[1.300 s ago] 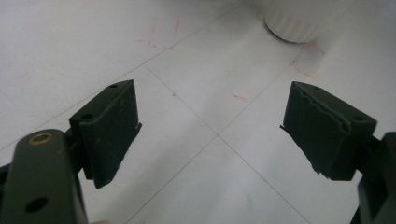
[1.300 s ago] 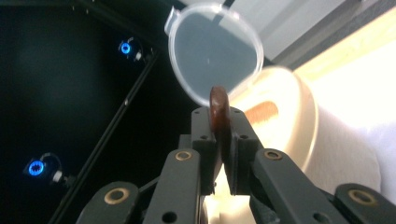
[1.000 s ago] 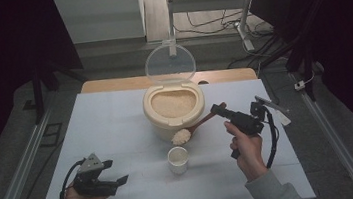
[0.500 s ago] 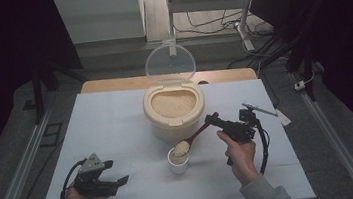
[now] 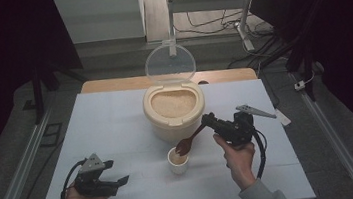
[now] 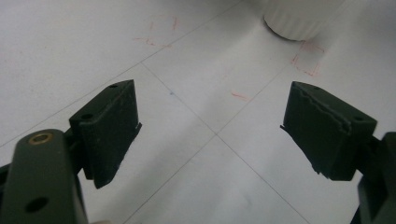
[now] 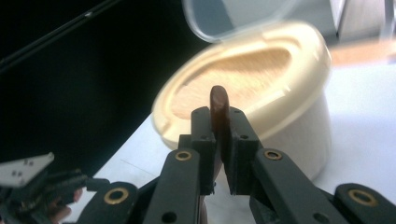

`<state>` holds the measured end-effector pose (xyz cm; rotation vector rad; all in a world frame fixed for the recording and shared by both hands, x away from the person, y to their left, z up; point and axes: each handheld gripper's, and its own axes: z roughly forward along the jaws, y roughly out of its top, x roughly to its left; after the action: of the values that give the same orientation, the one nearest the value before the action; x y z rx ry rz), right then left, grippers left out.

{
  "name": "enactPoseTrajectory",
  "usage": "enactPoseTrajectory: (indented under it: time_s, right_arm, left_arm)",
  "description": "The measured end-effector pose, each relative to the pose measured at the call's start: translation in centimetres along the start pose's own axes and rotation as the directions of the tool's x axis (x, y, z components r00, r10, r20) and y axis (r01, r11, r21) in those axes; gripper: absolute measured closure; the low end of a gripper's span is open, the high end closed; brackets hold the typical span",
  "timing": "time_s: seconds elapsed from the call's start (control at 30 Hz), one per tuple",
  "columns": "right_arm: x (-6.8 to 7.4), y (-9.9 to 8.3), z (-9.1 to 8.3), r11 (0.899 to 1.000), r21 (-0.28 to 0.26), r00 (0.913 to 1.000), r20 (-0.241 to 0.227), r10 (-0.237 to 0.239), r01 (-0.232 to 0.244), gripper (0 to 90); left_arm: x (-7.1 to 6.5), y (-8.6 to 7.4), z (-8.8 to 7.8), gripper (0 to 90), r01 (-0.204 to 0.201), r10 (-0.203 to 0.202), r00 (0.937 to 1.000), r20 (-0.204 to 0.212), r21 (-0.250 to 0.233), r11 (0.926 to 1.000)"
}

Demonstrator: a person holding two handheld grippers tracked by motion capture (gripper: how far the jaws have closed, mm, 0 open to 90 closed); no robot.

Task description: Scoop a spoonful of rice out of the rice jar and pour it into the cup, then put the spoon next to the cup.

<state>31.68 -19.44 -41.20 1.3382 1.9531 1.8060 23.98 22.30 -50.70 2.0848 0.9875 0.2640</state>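
spoon arriving over the cup

pale, matte table (image 5: 116,121) is carrying the whole job, with faint grid lines and red marks showing on it in the left gripper view, while dark floor is lying all around. a second ago the right gripper (image 5: 207,122) was standing farther right, with the brown spoon (image 5: 189,141) held beside the tub; now it is sitting closer in, and the spoon's bowl is hanging over the small white cup (image 5: 178,160), apparently dipping at its rim, though the high view is too coarse to say whether it is touching. that is suggesting the scooped grain is being delivered into the cup, so the transfer is likely at its tipping stage.

right gripper's jaws are clenching the spoon handle, which is standing edge-on between them in the right gripper view (image 7: 219,116). left gripper (image 5: 118,180) is resting in the hand near the front left corner, unmoved, its jaws spread wide with nothing between them.

round cream tub (image 5: 174,111) is looking like smooth plastic, with a broad rim, and is holding fine tan grain. its clear hinged lid (image 5: 170,64) is standing upright behind. the spoon is looking glossy and dark; the cup is small, and its base is looking ribbed in the left gripper view (image 6: 299,21).
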Motion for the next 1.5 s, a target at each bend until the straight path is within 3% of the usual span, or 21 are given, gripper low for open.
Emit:
enactPoseTrajectory:
  time_s: [0.1, 0.17, 0.37, 0.57, 0.73, 0.93, 1.23, 1.5]
  right_arm:
    - [1.2, 0.0, -0.5, 0.992, -0.017, 0.9925, -0.001, -0.122, 0.122, 83.7]
    - [1.7, -0.1, -0.7, 0.989, -0.026, 0.9891, -0.013, -0.147, 0.146, 83.7]
    - [0.7, 0.0, -1.4, 0.992, -0.064, 0.9928, -0.050, -0.109, 0.105, 83.7]
    - [-0.4, 0.9, -3.8, 0.991, -0.100, 0.9921, -0.076, -0.100, 0.092, 83.7]
    - [-1.2, 1.6, -5.2, 0.992, -0.023, 0.9877, -0.094, -0.125, 0.123, 83.7]
    - [-1.5, 1.6, -4.5, 0.986, 0.073, 0.9833, -0.119, -0.138, 0.147, 83.7]
    - [-0.9, 1.5, -4.2, 0.979, 0.113, 0.9780, -0.140, -0.155, 0.171, 83.7]
    - [-0.8, 1.3, -3.5, 0.963, 0.184, 0.9717, -0.167, -0.166, 0.197, 83.6]
  left_arm:
    - [0.0, 0.0, 0.1, 18.0, 0.001, -0.001, 1.0000, 0.000, 0.001, 1.0000]
    - [0.0, 0.0, 0.1, 18.0, -0.001, 0.001, 1.0000, -0.001, 0.001, 1.0000]
    - [0.1, -0.1, 0.0, 18.1, 0.004, -0.004, 1.0000, -0.004, -0.002, 1.0000]
    - [0.1, 0.0, -0.1, 18.1, 0.001, -0.001, 0.9999, -0.010, -0.010, 0.9999]
    - [0.0, 0.0, -0.1, 18.0, -0.005, 0.005, 0.9999, -0.013, -0.017, 0.9998]
    - [0.2, 0.1, -0.1, 17.8, -0.005, 0.005, 0.9999, -0.015, -0.026, 0.9996]
    - [0.2, 0.0, -0.2, 17.5, -0.006, 0.006, 0.9998, -0.018, -0.030, 0.9995]
    - [0.2, 0.1, 0.0, 17.5, -0.009, 0.009, 0.9998, -0.016, -0.022, 0.9997]
